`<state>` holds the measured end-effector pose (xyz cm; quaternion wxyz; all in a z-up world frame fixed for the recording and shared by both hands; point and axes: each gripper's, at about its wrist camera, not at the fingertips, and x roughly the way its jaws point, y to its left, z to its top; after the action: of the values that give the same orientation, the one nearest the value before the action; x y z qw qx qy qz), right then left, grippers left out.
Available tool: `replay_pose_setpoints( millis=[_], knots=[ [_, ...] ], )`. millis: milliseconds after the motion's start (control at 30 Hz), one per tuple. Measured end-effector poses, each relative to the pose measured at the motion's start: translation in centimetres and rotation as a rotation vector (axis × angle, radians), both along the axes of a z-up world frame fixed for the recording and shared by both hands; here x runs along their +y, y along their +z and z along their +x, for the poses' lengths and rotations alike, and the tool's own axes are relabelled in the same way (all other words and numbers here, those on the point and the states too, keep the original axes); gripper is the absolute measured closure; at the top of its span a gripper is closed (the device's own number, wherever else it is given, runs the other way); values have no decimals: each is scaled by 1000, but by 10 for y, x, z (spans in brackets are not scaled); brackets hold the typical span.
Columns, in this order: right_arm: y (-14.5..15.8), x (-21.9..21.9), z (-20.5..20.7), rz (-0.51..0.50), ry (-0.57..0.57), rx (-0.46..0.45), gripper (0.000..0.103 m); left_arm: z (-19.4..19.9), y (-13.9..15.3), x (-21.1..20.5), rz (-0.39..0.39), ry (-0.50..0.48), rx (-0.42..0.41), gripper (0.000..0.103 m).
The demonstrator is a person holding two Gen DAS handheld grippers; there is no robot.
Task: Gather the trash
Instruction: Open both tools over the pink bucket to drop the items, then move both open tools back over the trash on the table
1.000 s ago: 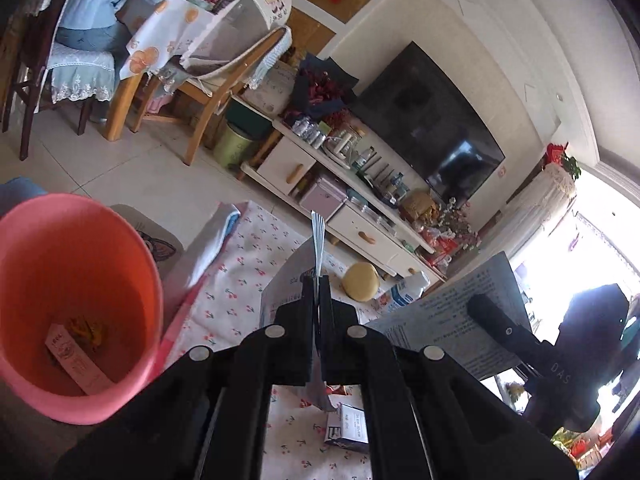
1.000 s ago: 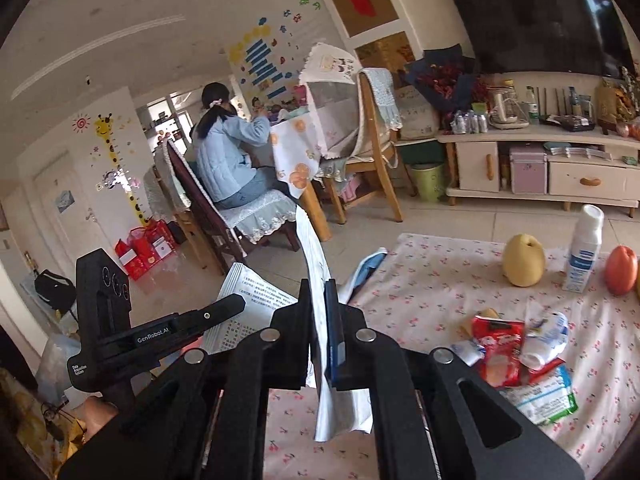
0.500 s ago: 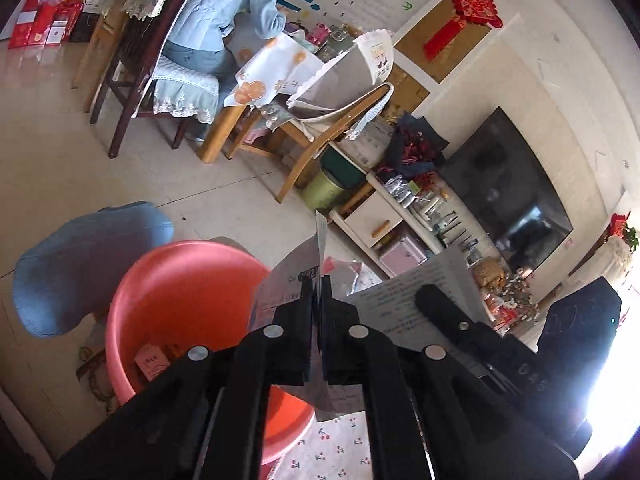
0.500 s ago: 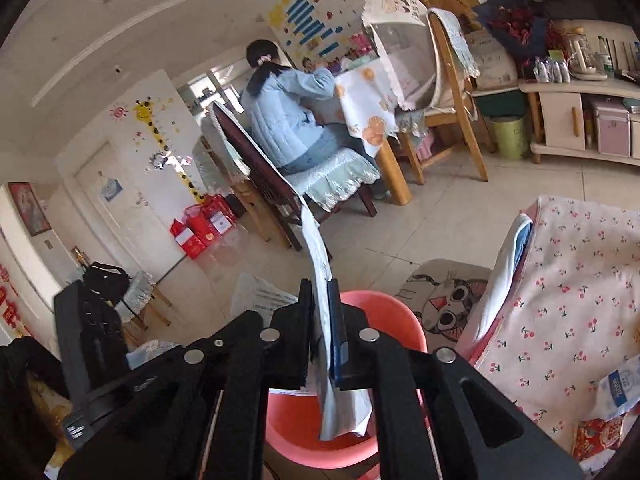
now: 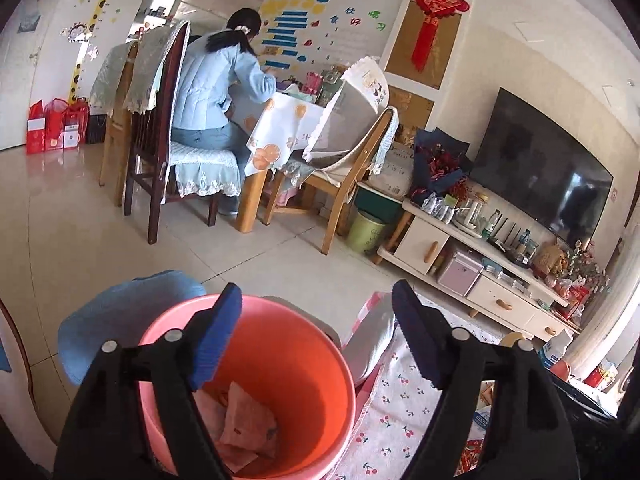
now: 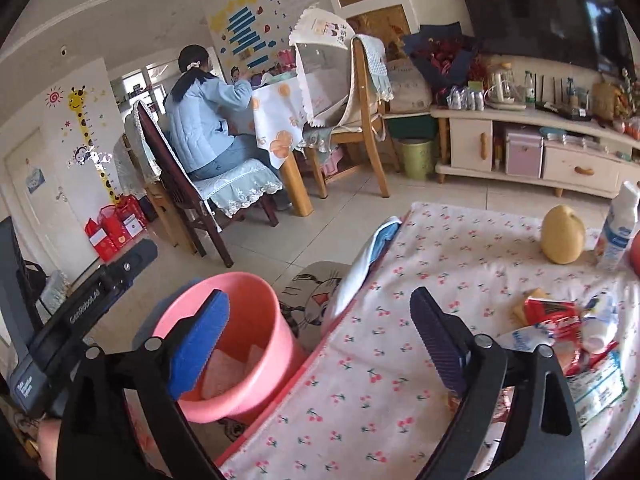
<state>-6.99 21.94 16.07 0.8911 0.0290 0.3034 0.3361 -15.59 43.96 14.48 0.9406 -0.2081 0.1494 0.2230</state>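
Observation:
A pink bucket [image 5: 320, 364] stands on the floor beside the low table, with paper sheets [image 5: 244, 428] lying in its bottom. My left gripper [image 5: 316, 332] hangs right over the bucket, its jaws opening wide with nothing between them. My right gripper [image 6: 320, 340] is above the table's left edge, next to the same bucket [image 6: 276, 344]; its jaws are opening too and hold nothing. Wrappers and packets [image 6: 560, 320] lie in a heap on the cherry-print tablecloth [image 6: 400, 360] at the right. The left gripper's black body [image 6: 80, 312] shows at the left of the right wrist view.
A yellow pear [image 6: 562, 240] and a white bottle [image 6: 616, 228] stand at the table's far right. A blue stool [image 5: 120, 320] sits behind the bucket. A person sits on a chair [image 5: 160, 152] at a dining table across the tiled floor. A TV cabinet [image 5: 480, 268] lines the wall.
Both grippers were shut on a printed paper sheet between them; both have opened and the sheet now lies in the bucket. The left view swung toward the bucket; the right gripper sank lower.

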Motion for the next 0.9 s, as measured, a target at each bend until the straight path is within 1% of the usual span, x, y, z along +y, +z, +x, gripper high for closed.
replay_pose_setpoints(
  millis=[167, 267, 367, 433, 500, 700, 800, 900],
  knots=[
    [7, -39, -28, -67, -13, -115, 10, 4, 1, -27, 43, -64, -34, 12],
    [9, -58, -46, -96, -28, -187, 7, 7, 2, -45, 65, -105, -53, 11],
    [11, -77, -64, -114, -49, -260, 5, 11, 1, -63, 103, -110, -37, 9],
    [11, -90, -75, -135, -69, -314, 5, 14, 2, -73, 114, -108, -19, 6],
    [9, -101, -84, -161, -95, -350, 5, 16, 1, -82, 120, -106, -10, 6],
    [2, -138, -94, -196, -192, -372, 5, 26, -7, -110, 129, -128, 55, 4],
    [-3, -156, -93, -198, -231, -354, 5, 32, -11, -123, 115, -144, 83, 4],
    [-8, -171, -90, -189, -258, -333, 5, 36, -15, -137, 102, -158, 94, 4]
  ],
)
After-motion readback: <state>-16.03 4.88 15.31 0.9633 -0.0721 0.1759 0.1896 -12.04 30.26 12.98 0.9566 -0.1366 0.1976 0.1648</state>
